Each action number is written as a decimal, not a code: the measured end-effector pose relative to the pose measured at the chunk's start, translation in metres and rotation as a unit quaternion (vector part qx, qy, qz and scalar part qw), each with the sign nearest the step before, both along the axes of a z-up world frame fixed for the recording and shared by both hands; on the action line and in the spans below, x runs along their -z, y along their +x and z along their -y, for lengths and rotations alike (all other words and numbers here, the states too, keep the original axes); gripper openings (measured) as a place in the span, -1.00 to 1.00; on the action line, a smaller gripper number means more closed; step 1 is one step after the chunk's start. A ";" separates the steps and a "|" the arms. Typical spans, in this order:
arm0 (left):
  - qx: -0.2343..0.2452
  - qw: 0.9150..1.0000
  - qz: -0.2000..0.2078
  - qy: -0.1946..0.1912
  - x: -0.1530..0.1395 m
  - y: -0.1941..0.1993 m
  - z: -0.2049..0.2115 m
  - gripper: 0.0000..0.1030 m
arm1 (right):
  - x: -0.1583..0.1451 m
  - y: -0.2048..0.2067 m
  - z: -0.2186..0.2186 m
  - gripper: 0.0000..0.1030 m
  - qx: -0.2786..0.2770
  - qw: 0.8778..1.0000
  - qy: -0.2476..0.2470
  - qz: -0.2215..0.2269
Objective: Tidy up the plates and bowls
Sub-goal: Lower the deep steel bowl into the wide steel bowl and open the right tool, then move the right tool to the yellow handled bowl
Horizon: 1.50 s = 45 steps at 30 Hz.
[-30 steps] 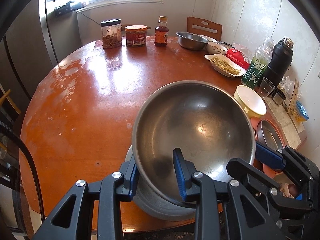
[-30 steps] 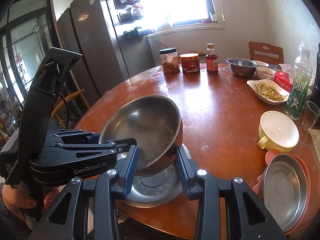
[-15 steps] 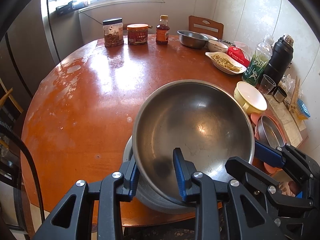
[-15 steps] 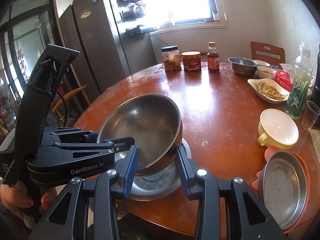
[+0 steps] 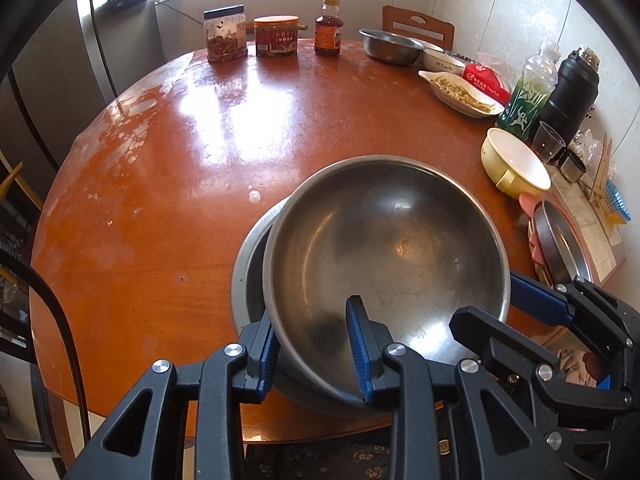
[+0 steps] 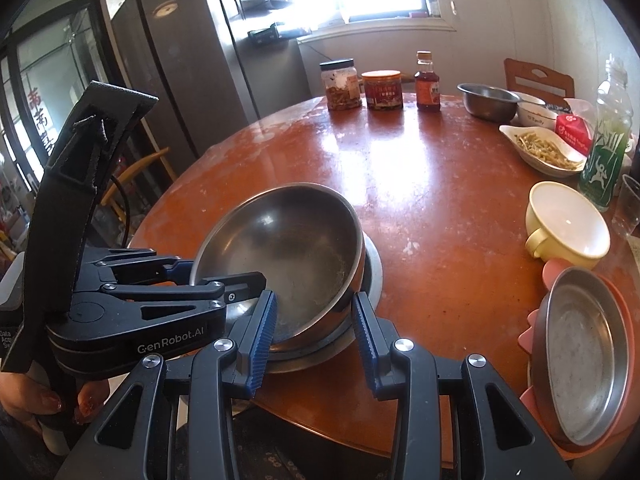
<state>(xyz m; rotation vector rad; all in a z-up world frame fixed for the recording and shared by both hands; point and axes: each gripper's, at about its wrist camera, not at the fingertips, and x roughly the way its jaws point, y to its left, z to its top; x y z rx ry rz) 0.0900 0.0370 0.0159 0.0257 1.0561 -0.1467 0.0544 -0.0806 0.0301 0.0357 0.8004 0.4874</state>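
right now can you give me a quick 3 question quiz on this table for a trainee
1. True or false: the large round steel bowl hangs tilted over a second steel bowl on the round brown wooden table.
2. How many hand-held grippers clamp its rim? A one, B two, C none.
3. Fill in: the shallow steel pan lies in a ___ plastic plate.

Key: 1 true. 2 B, the left hand-held gripper and right hand-held gripper. 3 pink.
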 end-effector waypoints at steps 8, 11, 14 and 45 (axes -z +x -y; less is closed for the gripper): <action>-0.001 1.000 -0.005 0.007 0.007 0.006 -0.001 -0.39 | 0.008 0.003 -0.005 -0.20 0.002 1.000 -0.011 -0.010; -0.002 1.000 -0.004 0.006 0.006 0.007 -0.003 -0.39 | 0.011 0.005 -0.005 -0.19 0.003 1.000 -0.010 -0.018; -0.006 1.000 -0.001 0.007 0.006 0.007 -0.005 -0.38 | 0.012 0.005 -0.005 -0.17 0.003 1.000 -0.010 -0.017; -0.029 0.999 0.034 0.008 -0.019 0.000 -0.011 -0.25 | -0.005 0.001 0.006 0.02 0.023 1.000 0.002 0.004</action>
